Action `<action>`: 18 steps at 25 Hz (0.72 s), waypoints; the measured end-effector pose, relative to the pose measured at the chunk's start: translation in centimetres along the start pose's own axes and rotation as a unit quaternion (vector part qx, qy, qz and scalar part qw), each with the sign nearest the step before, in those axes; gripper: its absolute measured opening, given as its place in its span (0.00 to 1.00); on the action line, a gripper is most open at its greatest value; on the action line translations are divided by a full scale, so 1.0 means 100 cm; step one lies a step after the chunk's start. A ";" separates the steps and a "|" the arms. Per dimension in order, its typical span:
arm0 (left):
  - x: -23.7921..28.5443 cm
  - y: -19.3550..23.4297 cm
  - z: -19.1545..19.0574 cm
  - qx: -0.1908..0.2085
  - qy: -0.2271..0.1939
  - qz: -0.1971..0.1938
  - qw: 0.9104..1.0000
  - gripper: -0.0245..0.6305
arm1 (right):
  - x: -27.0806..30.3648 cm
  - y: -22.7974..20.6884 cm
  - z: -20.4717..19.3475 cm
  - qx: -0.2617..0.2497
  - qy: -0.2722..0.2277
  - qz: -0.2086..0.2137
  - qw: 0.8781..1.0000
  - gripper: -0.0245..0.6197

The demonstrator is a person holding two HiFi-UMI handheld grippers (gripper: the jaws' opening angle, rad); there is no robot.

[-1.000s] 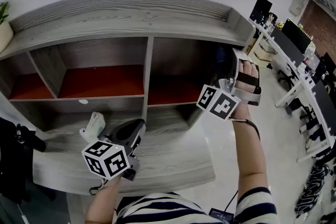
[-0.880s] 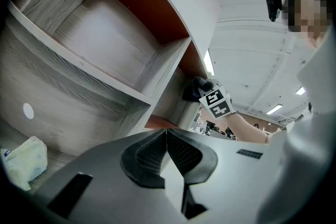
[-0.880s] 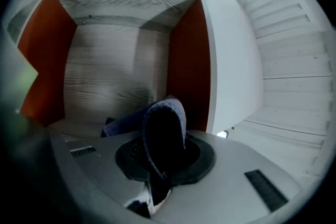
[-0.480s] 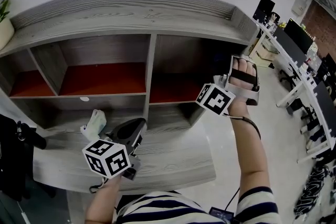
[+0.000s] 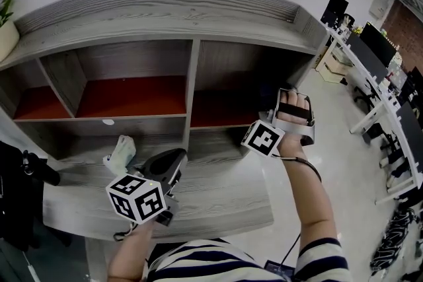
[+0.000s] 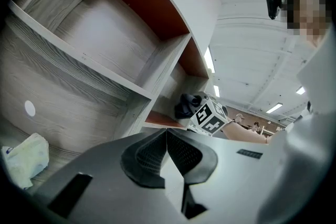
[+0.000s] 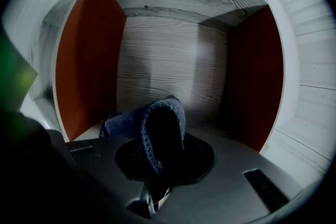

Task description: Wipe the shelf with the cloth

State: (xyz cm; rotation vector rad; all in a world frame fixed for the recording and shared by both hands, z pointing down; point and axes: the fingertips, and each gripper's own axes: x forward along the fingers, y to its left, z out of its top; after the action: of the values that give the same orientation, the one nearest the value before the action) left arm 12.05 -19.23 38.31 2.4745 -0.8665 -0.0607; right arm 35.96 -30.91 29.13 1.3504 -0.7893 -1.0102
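The shelf (image 5: 185,16) is a grey wood unit with red-brown back panels and several open compartments. My right gripper (image 5: 281,102) reaches into the lower right compartment (image 5: 221,112), shut on a dark blue cloth (image 7: 160,128). In the right gripper view the cloth bulges up out of the closed jaws in front of the compartment's grey wall (image 7: 168,60). The left gripper view shows the cloth (image 6: 186,105) beside the right gripper's marker cube. My left gripper (image 5: 168,165) hovers over the lower ledge (image 5: 218,191), shut with nothing in it (image 6: 167,139).
A pale crumpled wad (image 5: 121,152) lies on the lower ledge left of my left gripper, also in the left gripper view (image 6: 23,157). A white round sticker (image 5: 108,122) sits on a shelf edge. A plant pot (image 5: 5,36) stands top left. Office desks with monitors (image 5: 377,56) line the right.
My right gripper with the cloth has come down and slightly left inside the right compartment. The left gripper has stayed in place.
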 end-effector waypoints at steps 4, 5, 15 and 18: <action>0.000 0.002 -0.003 -0.001 0.003 0.001 1.000 0.07 | -0.006 0.030 0.003 0.002 -0.005 0.036 0.999 0.11; 0.000 0.002 -0.003 -0.001 0.003 0.001 1.000 0.07 | -0.007 0.035 0.004 0.001 -0.005 0.041 0.999 0.11; -0.003 0.004 -0.004 -0.006 0.005 0.005 1.000 0.07 | -0.016 0.071 0.007 0.001 -0.011 0.085 0.996 0.11; -0.005 0.001 -0.003 -0.014 0.002 0.000 1.000 0.07 | -0.016 0.073 0.006 0.007 -0.014 0.095 0.995 0.11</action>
State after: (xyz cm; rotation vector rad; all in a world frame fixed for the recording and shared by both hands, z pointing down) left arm 11.68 -18.85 38.59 2.4471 -0.8576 -0.0676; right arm 35.66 -30.12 36.61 1.2490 -0.9281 -0.8758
